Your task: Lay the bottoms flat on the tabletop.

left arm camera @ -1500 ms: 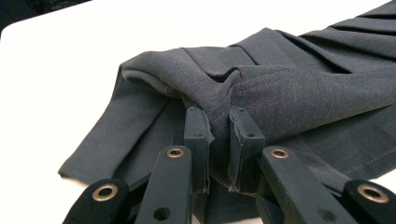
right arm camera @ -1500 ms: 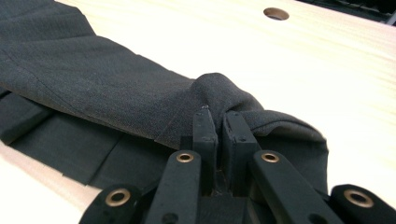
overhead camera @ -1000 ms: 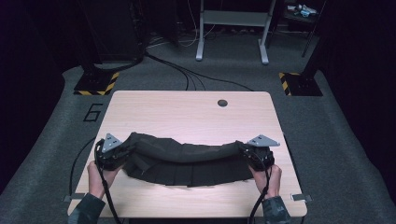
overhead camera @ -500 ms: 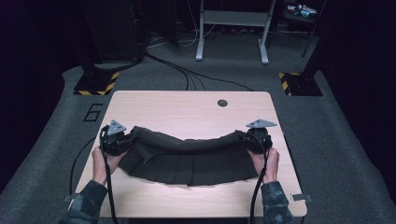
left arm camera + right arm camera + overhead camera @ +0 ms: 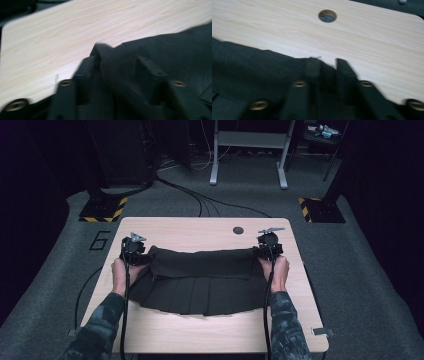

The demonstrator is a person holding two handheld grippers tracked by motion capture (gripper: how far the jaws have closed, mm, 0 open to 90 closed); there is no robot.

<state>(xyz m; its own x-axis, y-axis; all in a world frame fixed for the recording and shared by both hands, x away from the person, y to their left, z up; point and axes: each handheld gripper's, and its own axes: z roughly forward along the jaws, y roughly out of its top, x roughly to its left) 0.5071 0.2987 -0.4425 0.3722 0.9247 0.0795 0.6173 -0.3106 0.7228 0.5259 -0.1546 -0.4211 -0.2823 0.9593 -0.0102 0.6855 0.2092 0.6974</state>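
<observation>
Lab/studio: dark carpet, floor cables (image 5: 200,200), hazard-striped stand bases (image 5: 102,210).

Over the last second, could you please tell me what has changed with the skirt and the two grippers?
Both grippers, left and right, carried the upper edge of the dark pleated skirt away from the person, toward the table's far side, pulling it straighter. Both kept hold of the fabric; the hem stayed near the person.

Black pleated skirt (image 5: 200,285) on pale wood-grain table (image 5: 200,232); camouflage-patterned sleeves (image 5: 102,325).

The left gripper (image 5: 117,67) fingers (image 5: 85,70) pinch a fold of dark cloth (image 5: 175,50) over the wooden table (image 5: 62,32).
</observation>
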